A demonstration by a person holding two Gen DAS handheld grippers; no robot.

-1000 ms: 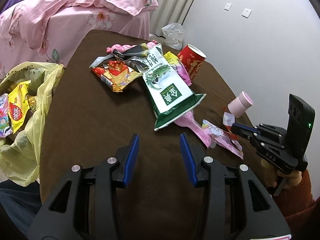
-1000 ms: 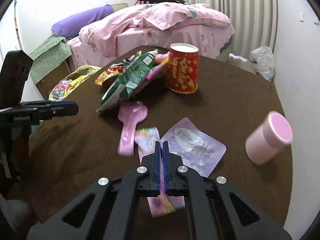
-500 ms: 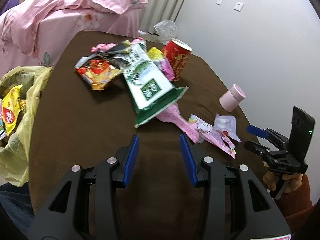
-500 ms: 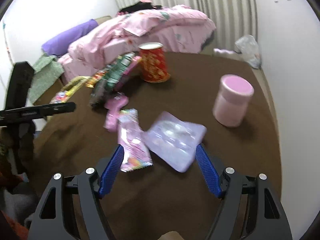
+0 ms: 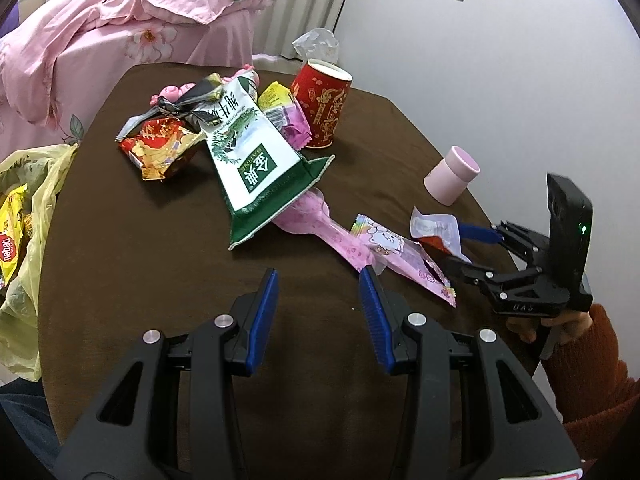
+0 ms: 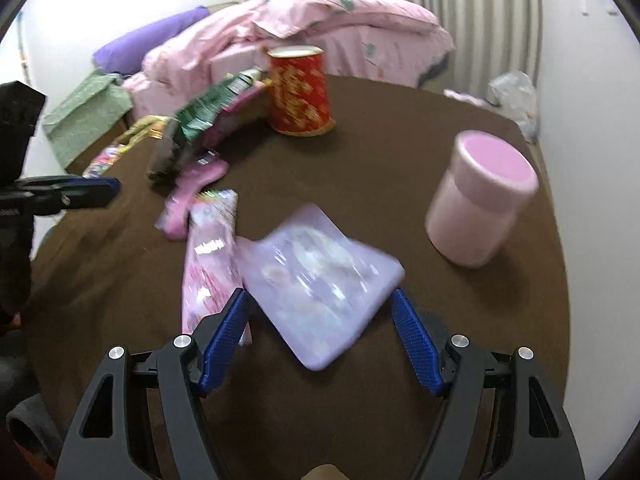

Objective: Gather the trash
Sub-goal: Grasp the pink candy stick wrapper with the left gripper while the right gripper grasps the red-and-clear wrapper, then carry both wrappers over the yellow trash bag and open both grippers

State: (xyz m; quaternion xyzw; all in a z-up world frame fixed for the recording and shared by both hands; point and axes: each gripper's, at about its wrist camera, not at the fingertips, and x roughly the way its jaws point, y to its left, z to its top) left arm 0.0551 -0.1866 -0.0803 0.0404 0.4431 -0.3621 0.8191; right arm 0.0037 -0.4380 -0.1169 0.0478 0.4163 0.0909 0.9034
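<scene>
The right gripper [image 6: 320, 336] is released, its blue fingers spread wide on either side of a flat lilac packet [image 6: 320, 280] lying on the brown desk [image 6: 400, 160]; whether the pads touch it cannot be told through the blur. Just left of the packet lies a pink cartoon wrapper [image 6: 210, 256], and a pink cup [image 6: 480, 208] stands to its right. The left gripper [image 5: 320, 304] is also released and empty, hanging over bare desk near the wrapper's end. Farther back sit a green-and-white snack bag [image 5: 256, 156], a red snack pack [image 5: 160, 152] and a red paper cup [image 5: 322, 108]. A yellow trash bag [image 5: 28, 208] with wrappers inside hangs at the desk's left edge
</scene>
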